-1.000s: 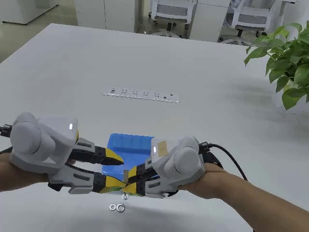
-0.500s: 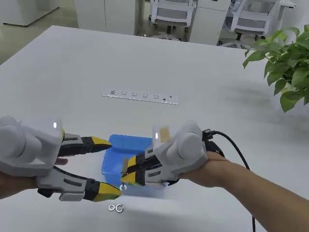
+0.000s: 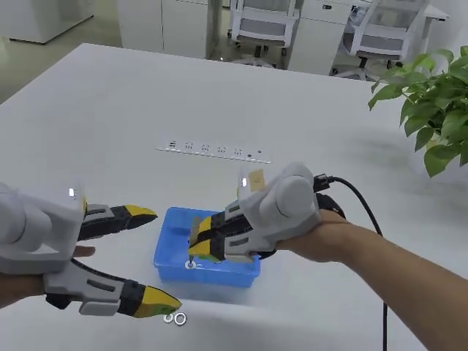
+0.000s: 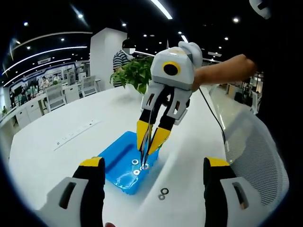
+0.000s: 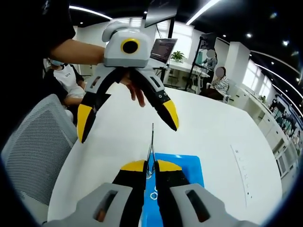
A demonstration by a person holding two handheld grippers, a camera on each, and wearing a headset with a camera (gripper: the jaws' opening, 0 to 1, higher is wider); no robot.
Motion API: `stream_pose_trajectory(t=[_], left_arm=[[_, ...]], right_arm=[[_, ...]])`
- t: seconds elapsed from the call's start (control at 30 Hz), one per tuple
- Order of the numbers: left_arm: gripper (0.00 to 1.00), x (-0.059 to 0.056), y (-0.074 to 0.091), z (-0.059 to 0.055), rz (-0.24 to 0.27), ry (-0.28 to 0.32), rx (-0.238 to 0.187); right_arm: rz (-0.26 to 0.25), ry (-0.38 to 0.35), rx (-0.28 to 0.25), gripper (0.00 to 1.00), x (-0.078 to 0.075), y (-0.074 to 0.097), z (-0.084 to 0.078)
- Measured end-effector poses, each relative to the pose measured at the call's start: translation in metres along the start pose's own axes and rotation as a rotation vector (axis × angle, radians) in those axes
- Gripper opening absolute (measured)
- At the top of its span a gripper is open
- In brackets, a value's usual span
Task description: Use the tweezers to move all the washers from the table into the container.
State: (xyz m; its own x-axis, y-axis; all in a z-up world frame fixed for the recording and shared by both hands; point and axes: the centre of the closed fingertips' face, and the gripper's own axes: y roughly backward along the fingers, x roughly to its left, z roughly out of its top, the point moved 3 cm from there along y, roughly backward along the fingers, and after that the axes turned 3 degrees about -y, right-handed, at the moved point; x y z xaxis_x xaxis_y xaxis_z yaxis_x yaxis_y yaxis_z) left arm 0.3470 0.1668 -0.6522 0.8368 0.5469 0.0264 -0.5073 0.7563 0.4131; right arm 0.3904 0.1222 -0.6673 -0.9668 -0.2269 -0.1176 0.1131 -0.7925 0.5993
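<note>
Spreading away toward the far chairs, the white desk point(image 3: 219, 95) carries a blue container point(image 3: 206, 273) close to the middle of its near edge. The left gripper point(image 3: 161, 258) hangs at the container's left side with its jaws spread wide and nothing between them. The right gripper point(image 3: 199, 245) leans over the container from the right, its jaws pressed together on the tweezers point(image 5: 152, 144), whose tips reach down inside the tray. Washers point(image 4: 137, 172) lie on the blue floor by those tips; whether one is pinched there I cannot tell. Two washers point(image 3: 175, 318) lie touching each other on the desk, between the container and the near edge. The step in hand looks like a drop-off. Next, I judge, the tweezers must release, lift over the front wall, and come down on that pair.
</note>
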Motion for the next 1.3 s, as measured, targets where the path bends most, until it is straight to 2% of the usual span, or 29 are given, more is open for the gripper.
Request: stream_pose_trajectory(t=[0.2, 0.8, 0.93, 1.3], left_arm=[[0.99, 0.004, 0.001, 0.004, 0.023, -0.004, -0.013], [0.98, 0.014, -0.005, 0.000, 0.012, -0.004, -0.008], [0.95, 0.018, -0.009, 0.000, 0.001, -0.014, -0.005], [0.69, 0.030, -0.019, 0.001, -0.035, -0.047, 0.013]], right_arm=[[-0.013, -0.003, 0.004, 0.08, -0.013, 0.000, -0.005], [-0.001, -0.020, 0.008, 0.08, -0.029, -0.020, -0.022], [0.010, -0.021, 0.010, 0.08, -0.030, -0.025, -0.027], [0.030, -0.032, 0.023, 0.08, -0.033, -0.037, -0.038]])
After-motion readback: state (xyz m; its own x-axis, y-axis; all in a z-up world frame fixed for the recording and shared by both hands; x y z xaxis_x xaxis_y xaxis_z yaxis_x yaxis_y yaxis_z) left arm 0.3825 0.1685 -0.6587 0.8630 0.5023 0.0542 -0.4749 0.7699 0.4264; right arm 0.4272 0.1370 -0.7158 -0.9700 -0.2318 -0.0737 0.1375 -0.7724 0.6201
